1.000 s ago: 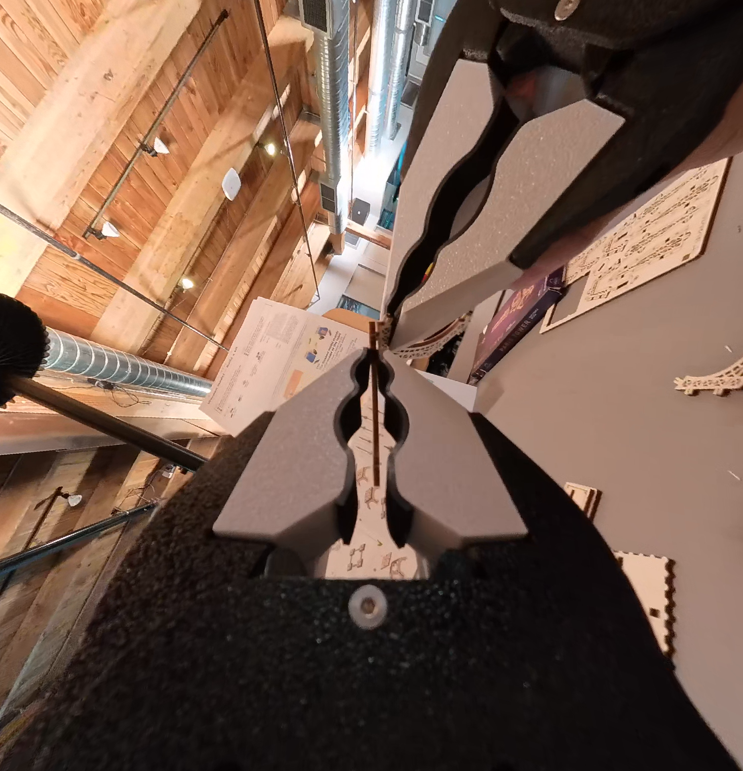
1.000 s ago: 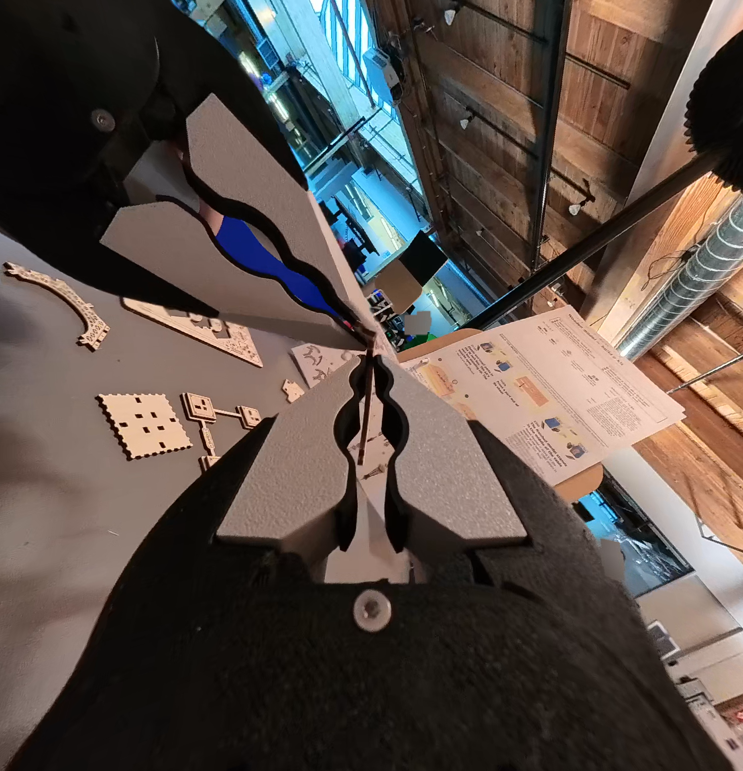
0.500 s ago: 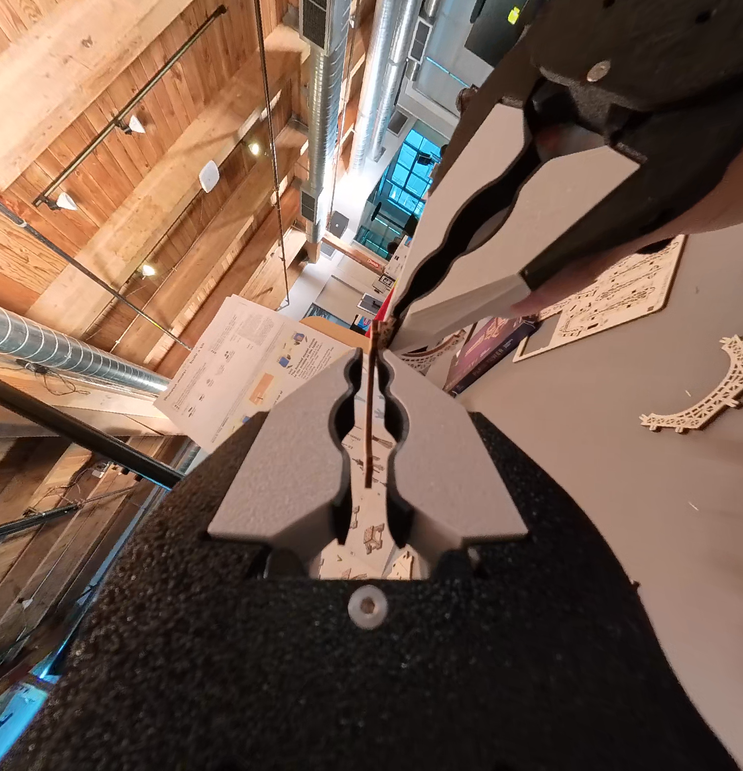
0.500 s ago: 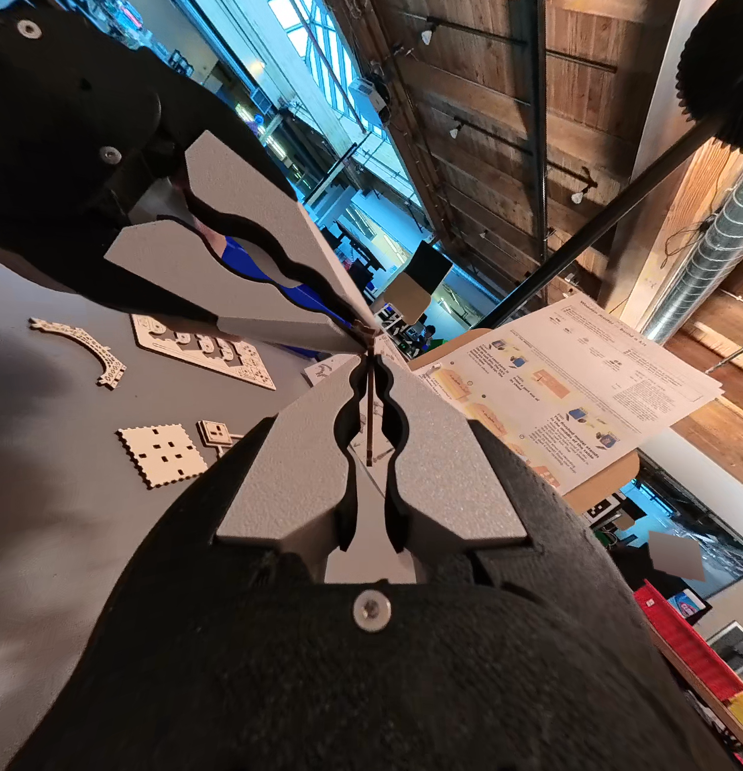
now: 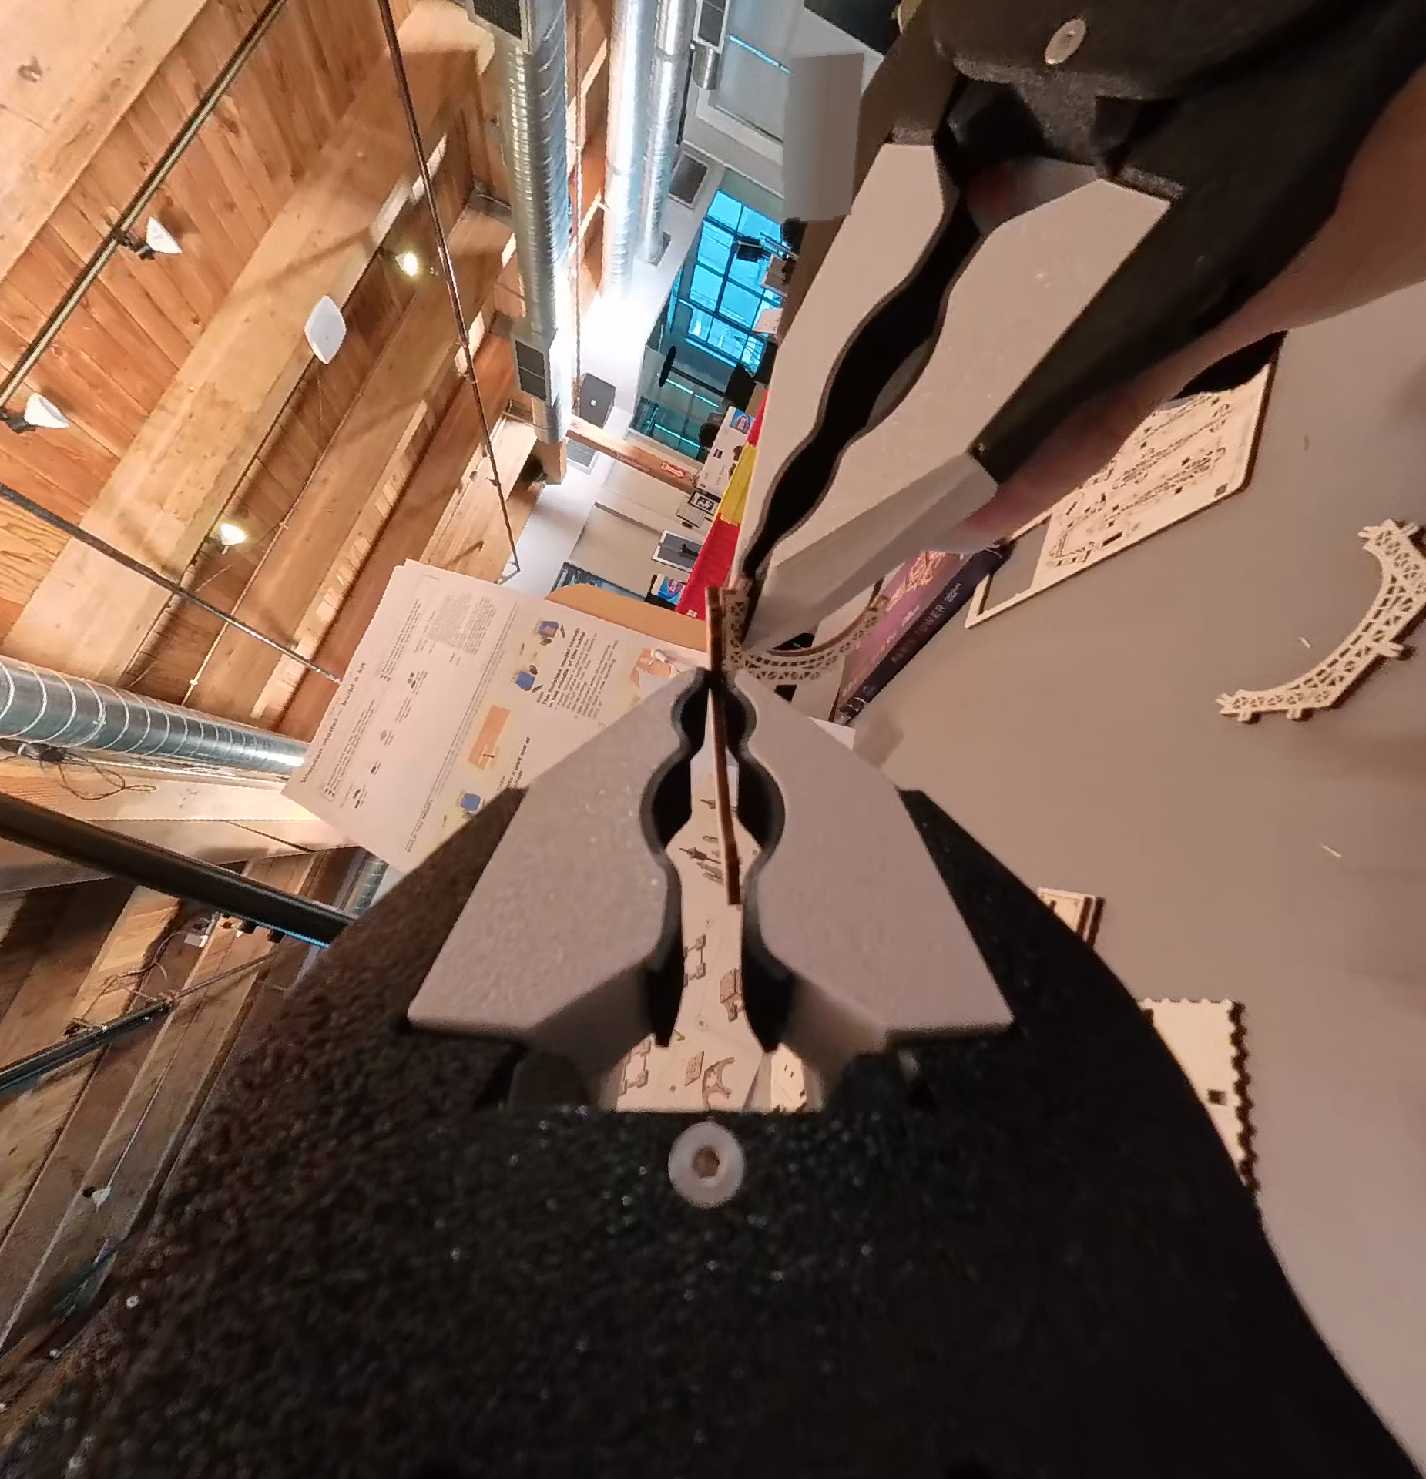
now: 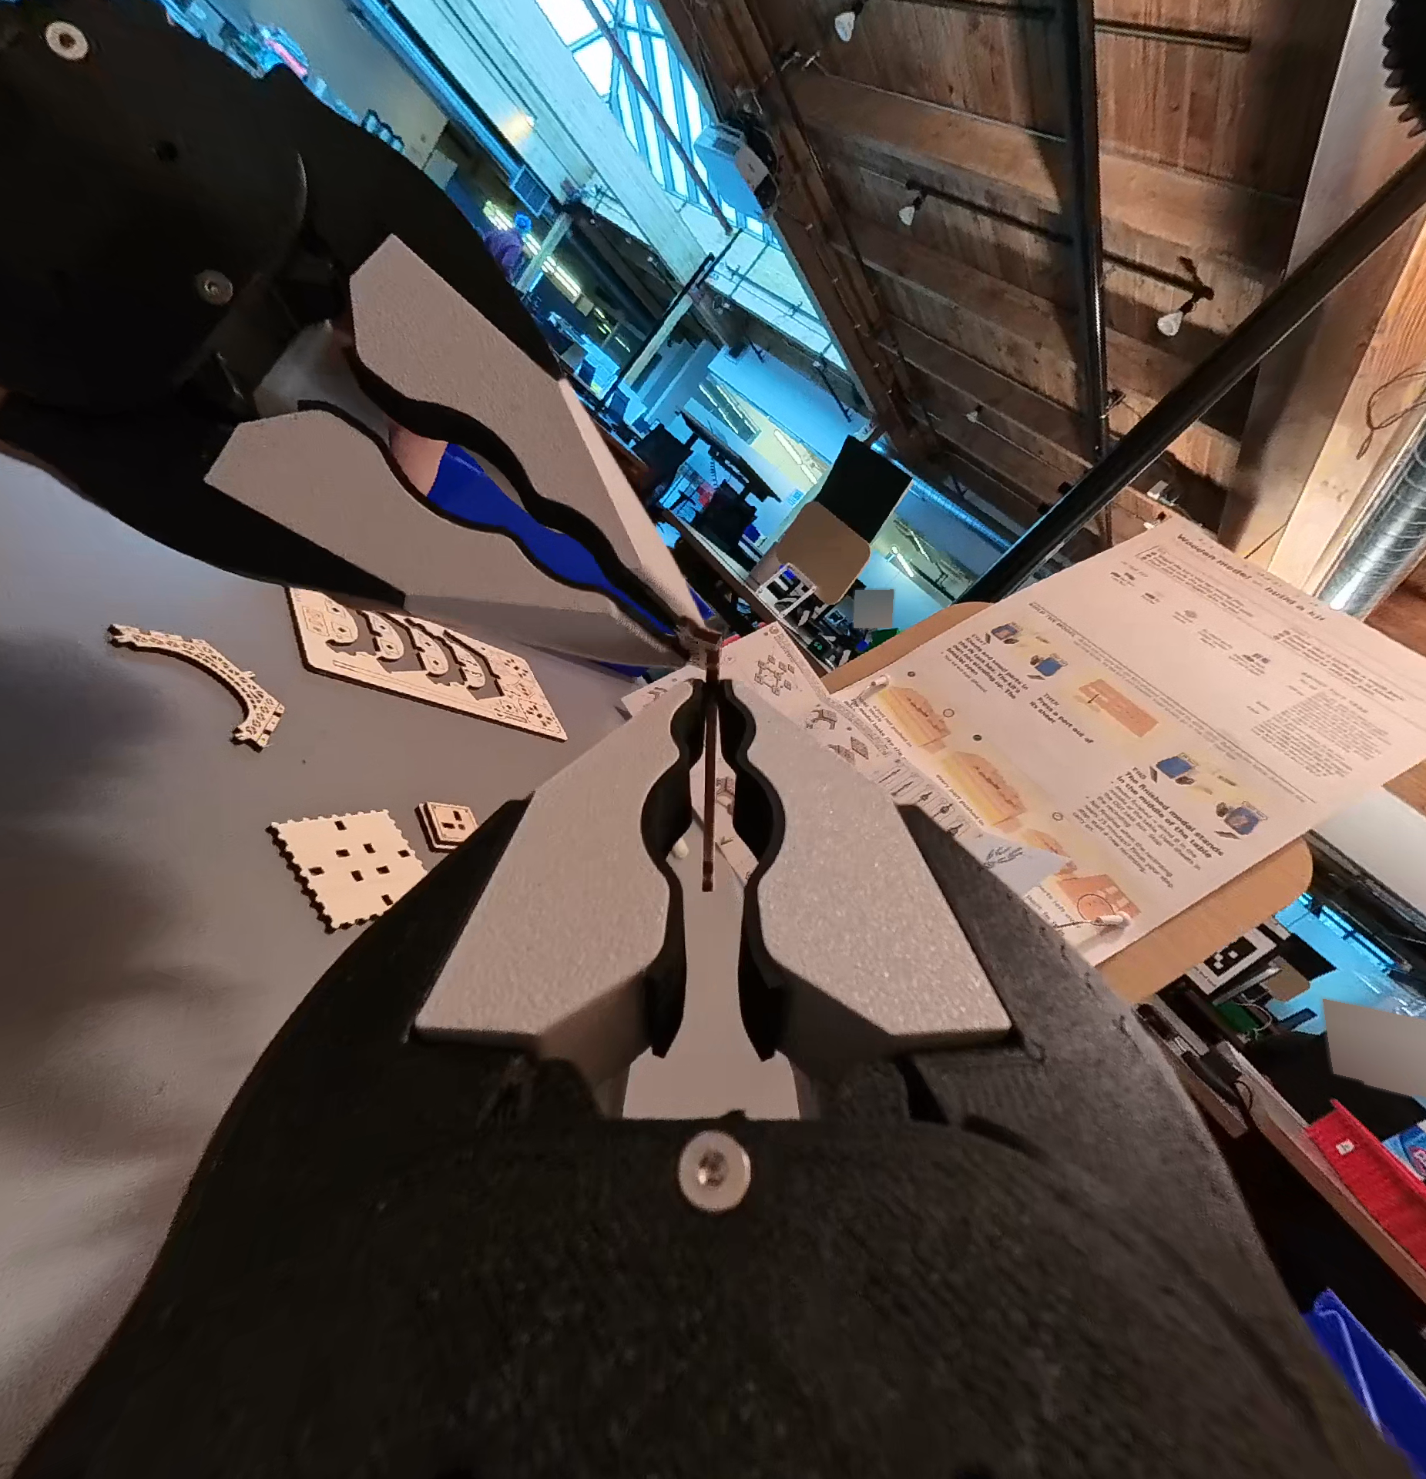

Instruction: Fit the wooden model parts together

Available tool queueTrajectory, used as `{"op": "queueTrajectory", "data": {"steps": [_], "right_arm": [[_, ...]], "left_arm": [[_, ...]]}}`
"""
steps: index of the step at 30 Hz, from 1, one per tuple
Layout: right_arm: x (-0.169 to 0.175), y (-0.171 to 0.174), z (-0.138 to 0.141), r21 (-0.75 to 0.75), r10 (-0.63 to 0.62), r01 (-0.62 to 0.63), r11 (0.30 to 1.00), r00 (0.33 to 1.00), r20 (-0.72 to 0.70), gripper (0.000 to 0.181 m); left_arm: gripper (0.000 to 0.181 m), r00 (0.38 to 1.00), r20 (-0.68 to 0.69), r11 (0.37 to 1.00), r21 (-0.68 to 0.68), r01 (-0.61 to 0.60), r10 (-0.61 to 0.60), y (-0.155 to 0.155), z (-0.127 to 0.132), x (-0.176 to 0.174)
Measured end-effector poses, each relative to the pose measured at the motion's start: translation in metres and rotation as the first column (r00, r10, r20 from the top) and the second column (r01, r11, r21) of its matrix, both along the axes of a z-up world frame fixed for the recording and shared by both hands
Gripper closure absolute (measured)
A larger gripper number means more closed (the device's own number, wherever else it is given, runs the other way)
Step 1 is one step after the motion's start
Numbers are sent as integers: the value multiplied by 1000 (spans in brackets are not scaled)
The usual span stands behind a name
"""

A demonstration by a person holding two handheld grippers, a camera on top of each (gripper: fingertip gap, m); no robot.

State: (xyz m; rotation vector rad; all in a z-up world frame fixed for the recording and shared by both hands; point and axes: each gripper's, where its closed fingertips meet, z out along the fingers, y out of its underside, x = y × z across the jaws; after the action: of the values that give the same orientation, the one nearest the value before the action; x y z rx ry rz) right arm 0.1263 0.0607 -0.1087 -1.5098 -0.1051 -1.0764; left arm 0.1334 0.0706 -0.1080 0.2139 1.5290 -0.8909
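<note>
My left gripper is shut on a thin wooden part seen edge-on between its grey fingers. My right gripper is shut on another thin wooden part, also edge-on. In the left wrist view this part shows as a lattice arch at the right gripper's tips. Both grippers are raised above the grey table and meet tip to tip, with the two parts touching at their ends. The left gripper shows in the right wrist view.
On the table lie a loose lattice arch, a toothed square plate, a small square piece, punched-out sheets and a dark box. An instruction sheet stands behind. Left and right tips are no more than a few centimetres apart.
Both grippers have tilted and shifted together, staying tip to tip. The arch in the right gripper now shows more in the left wrist view. Both stay shut.
</note>
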Motion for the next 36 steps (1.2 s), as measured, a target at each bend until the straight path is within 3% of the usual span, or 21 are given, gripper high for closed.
{"op": "queueTrajectory", "data": {"steps": [3,24,27,29,36], "right_arm": [[4,0,-4,-18,-15,15,1000,1000,-16,181],[5,1,-6,-30,-37,36,999,999,-33,181],[5,0,1,-44,-81,83,996,996,44,180],[3,-1,10,-15,-92,93,996,994,56,181],[7,-3,2,-120,-120,142,983,977,178,181]], "left_arm": [[175,1000,-3,1000,9,23,-23,-2,-1,-3],[181,999,-33,1000,29,-3,4,-6,-12,-2],[181,996,71,998,29,-58,55,-1,4,-3],[181,999,28,999,-2,-38,38,-4,9,-6],[181,998,43,996,81,-44,41,-6,-4,-2]]}}
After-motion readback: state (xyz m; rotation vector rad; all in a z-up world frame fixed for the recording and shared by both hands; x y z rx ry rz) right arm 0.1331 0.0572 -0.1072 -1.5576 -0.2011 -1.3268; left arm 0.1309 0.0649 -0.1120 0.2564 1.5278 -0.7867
